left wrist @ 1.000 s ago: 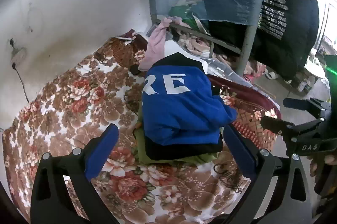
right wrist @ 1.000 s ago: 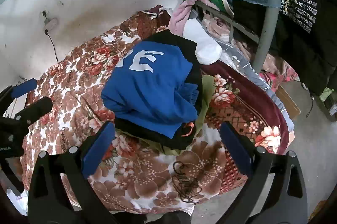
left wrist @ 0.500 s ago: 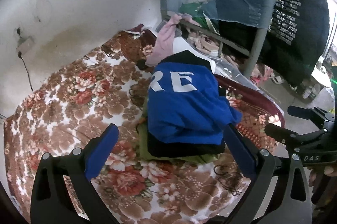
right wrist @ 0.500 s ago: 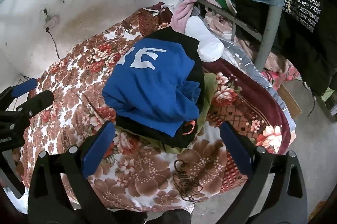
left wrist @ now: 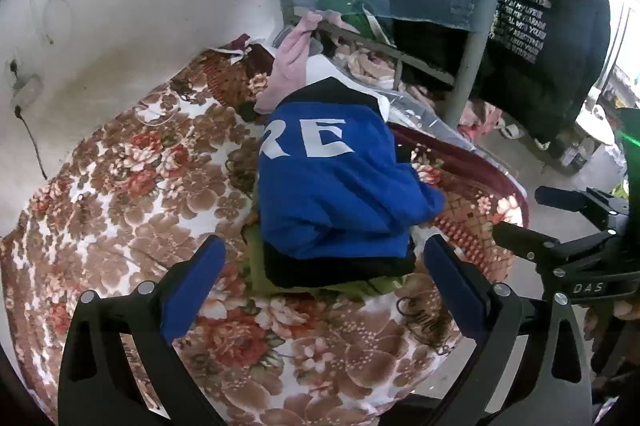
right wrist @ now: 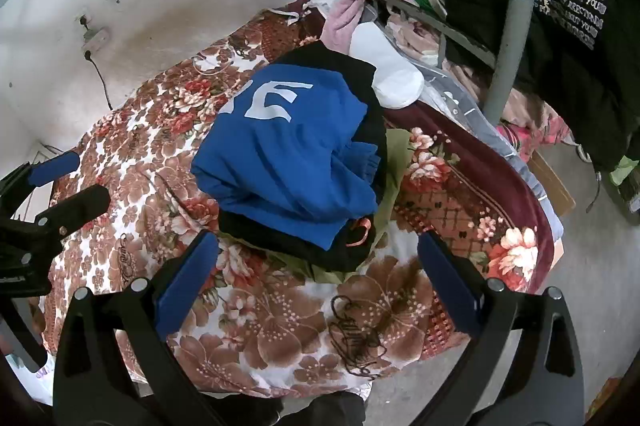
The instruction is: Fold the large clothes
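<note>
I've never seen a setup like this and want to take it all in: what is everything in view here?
blue garment: one, blue with white letters and black trim, folded on top of the pile on the bed
green garment: one, olive green, under the blue one
floral blanket: one, brown, red and white, covering the bed
pink cloth: one, pale pink, draped behind the pile
white bundle: one, white, behind the pile
metal frame: one, grey, right of the bed
black shirt: one, black with pale lettering, hanging on the frame
wall socket: one, white, with a dark cord
left hand-held gripper: one, black with blue pads, open, empty
right hand-held gripper: one, same colours, open, empty
</note>
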`<state>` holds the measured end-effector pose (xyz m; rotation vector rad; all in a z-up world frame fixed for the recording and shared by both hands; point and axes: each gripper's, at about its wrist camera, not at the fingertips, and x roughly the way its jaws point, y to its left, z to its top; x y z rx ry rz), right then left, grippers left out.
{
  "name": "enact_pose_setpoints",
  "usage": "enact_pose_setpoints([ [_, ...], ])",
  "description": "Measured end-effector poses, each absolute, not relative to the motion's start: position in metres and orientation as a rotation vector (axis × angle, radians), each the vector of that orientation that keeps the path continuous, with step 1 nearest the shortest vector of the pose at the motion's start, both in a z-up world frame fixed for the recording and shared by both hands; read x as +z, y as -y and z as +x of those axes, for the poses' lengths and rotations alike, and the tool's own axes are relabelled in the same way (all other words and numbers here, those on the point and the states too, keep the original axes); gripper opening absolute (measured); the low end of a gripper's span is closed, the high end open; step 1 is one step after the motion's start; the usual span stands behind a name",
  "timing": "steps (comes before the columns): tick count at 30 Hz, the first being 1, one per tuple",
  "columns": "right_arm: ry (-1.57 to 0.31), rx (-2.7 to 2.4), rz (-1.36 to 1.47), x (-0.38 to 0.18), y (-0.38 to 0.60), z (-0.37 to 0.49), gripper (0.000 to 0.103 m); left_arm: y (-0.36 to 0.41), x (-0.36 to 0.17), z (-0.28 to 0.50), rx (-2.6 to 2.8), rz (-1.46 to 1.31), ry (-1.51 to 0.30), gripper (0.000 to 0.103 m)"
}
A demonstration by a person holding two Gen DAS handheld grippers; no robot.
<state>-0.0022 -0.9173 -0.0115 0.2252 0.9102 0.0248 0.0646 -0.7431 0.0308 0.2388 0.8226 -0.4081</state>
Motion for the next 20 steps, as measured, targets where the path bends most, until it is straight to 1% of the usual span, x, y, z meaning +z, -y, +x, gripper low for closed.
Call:
enact_pose_setpoints([
  [20, -0.917, 0.022, 0.225, -0.0129, 0.9217, -0.0016, 0.098, 0.7466, 0.0298, 0.0633, -0.414, 0.287, -0.824, 0.098],
])
